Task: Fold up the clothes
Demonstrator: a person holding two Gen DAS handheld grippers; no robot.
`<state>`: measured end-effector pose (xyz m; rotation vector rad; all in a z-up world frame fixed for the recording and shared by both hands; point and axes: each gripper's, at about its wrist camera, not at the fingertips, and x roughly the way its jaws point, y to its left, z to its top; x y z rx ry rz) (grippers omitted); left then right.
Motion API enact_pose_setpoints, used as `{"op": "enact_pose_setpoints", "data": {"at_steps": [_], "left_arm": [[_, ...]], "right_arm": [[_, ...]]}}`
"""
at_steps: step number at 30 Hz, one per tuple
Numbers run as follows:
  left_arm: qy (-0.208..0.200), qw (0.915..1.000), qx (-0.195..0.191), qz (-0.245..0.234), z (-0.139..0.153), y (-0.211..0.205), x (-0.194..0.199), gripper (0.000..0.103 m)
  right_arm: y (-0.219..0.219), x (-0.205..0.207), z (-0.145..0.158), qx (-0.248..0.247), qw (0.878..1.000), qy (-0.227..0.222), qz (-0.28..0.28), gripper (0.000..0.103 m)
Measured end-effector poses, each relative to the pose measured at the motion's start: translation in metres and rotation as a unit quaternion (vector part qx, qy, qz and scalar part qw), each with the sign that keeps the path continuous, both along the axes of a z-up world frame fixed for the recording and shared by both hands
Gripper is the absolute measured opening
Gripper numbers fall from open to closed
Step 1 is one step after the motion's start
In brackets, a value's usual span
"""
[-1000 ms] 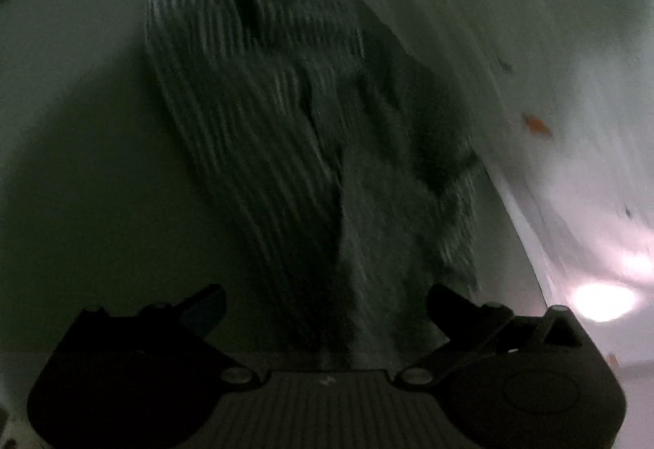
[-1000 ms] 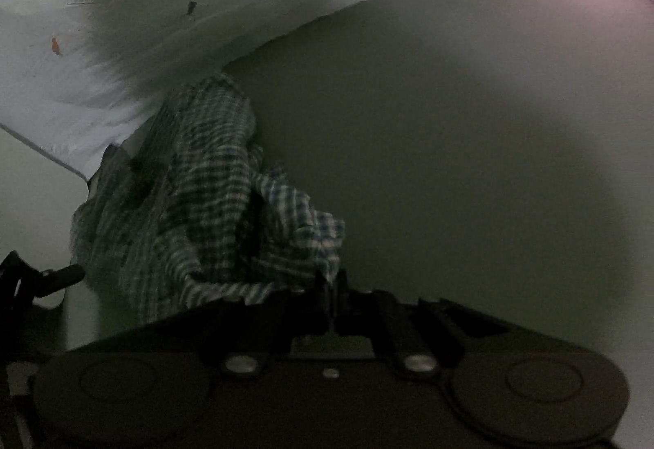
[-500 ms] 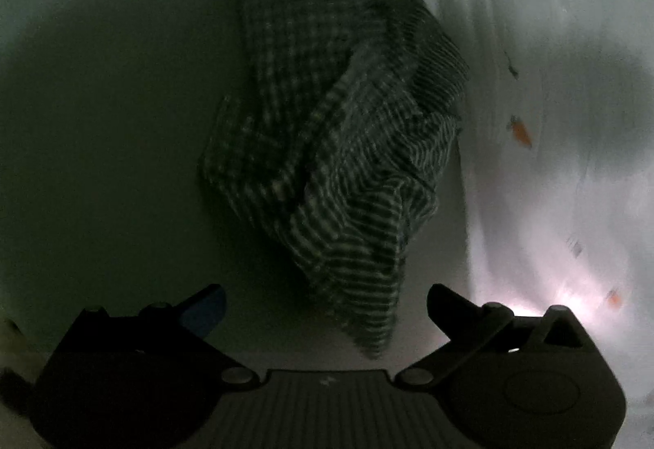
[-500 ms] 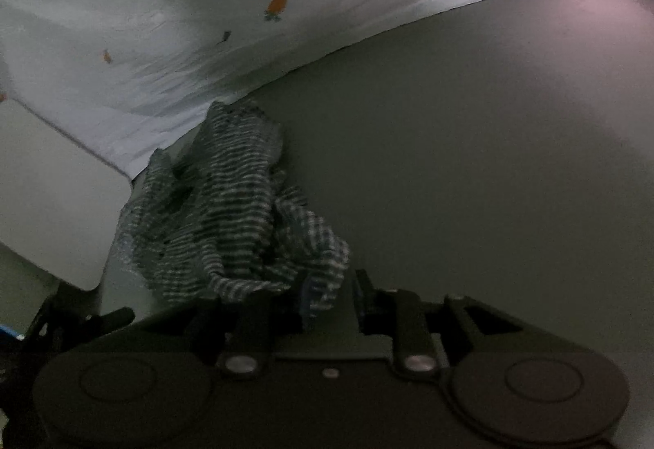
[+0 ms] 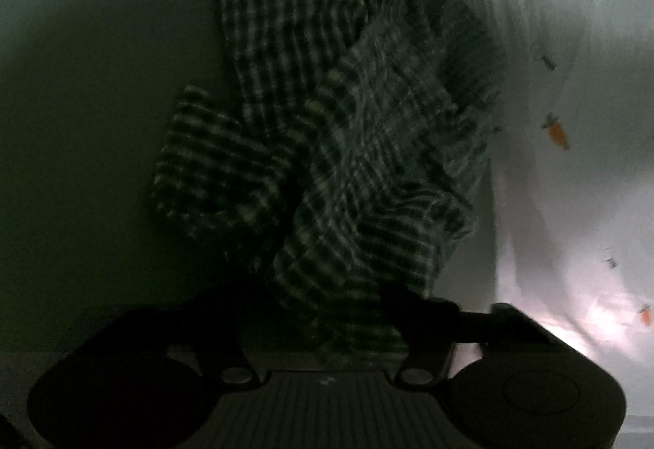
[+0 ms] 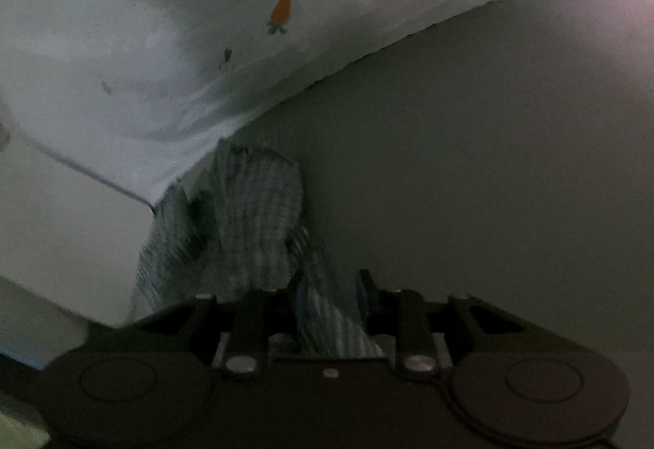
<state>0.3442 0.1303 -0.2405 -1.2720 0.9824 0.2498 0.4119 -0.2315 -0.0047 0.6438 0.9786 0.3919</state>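
Right gripper (image 6: 329, 297): fingers pinching one edge of the checked garment (image 6: 245, 220).
Left gripper (image 5: 327, 310): cloth between its fingers; grip too dark to tell.
Garment: bunched, stretching straight ahead, beside the white sheet (image 5: 572, 81).

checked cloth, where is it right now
The checked cloth hangs bunched down the middle of the left wrist view, beside the white carrot-print sheet on its right, and its lower end runs between the left gripper fingers.
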Motion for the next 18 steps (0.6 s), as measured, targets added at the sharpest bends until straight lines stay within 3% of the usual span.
{"op": "enact_pose_setpoints", "data": {"at_steps": [5, 8, 13, 15, 17, 18], "left_arm": [[0.011, 0.9999, -0.002, 0.001, -0.011, 0.002, 0.012, 0.029], [0.011, 0.9999, 0.010, 0.000, -0.009, 0.006, 0.019, 0.017], [0.022, 0.9990, 0.034, -0.017, 0.000, 0.006, 0.026, 0.013], [0.027, 0.9965, 0.066, -0.043, 0.009, 0.007, 0.028, 0.013], [0.026, 0.9889, 0.124, -0.078, 0.022, 0.002, 0.033, 0.012], [0.022, 0.9841, 0.151, -0.091, 0.031, 0.000, 0.036, 0.012]], "right_arm": [[0.023, 0.054, -0.017, 0.048, 0.998, 0.027, 0.007, 0.033], [0.042, 0.084, -0.031, 0.079, 0.996, 0.048, 0.010, 0.043], [0.077, 0.127, -0.062, 0.112, 0.989, 0.093, -0.011, 0.053], [0.090, 0.144, -0.074, 0.125, 0.986, 0.111, -0.020, 0.055], [0.104, 0.156, -0.076, 0.125, 0.985, 0.116, -0.005, 0.043], [0.108, 0.159, -0.073, 0.126, 0.986, 0.110, 0.006, 0.021]]}}
